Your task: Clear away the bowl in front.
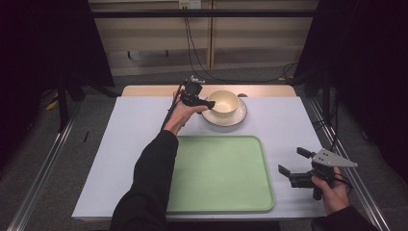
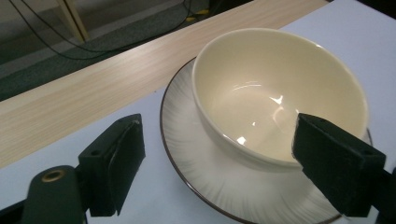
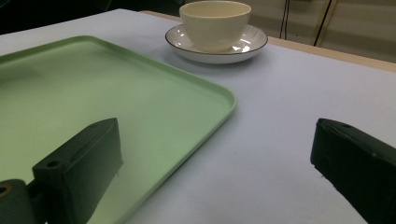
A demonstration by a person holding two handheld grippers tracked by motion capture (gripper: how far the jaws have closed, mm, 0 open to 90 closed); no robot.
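A cream bowl (image 1: 224, 101) stands on a ribbed white plate (image 1: 235, 118) with a dark rim, at the table's far middle. My left gripper (image 1: 206, 98) reaches the bowl's left side and is open. In the left gripper view the bowl (image 2: 280, 88) and the plate (image 2: 187, 140) sit between the jaws of the left gripper (image 2: 217, 126): one jaw hangs over the bowl's near rim, the other beside the plate. My right gripper (image 1: 292, 160) is open and holds nothing, low at the right near the tray's corner. Its own view shows the right gripper (image 3: 217, 126) wide apart, with the bowl (image 3: 215, 23) far off.
A large pale green tray (image 1: 219, 183) lies bare on the white table mat (image 1: 130, 144), just in front of the plate. A wooden strip (image 1: 144, 90) runs along the far edge. Cables trail on the floor behind. Metal rails flank the table.
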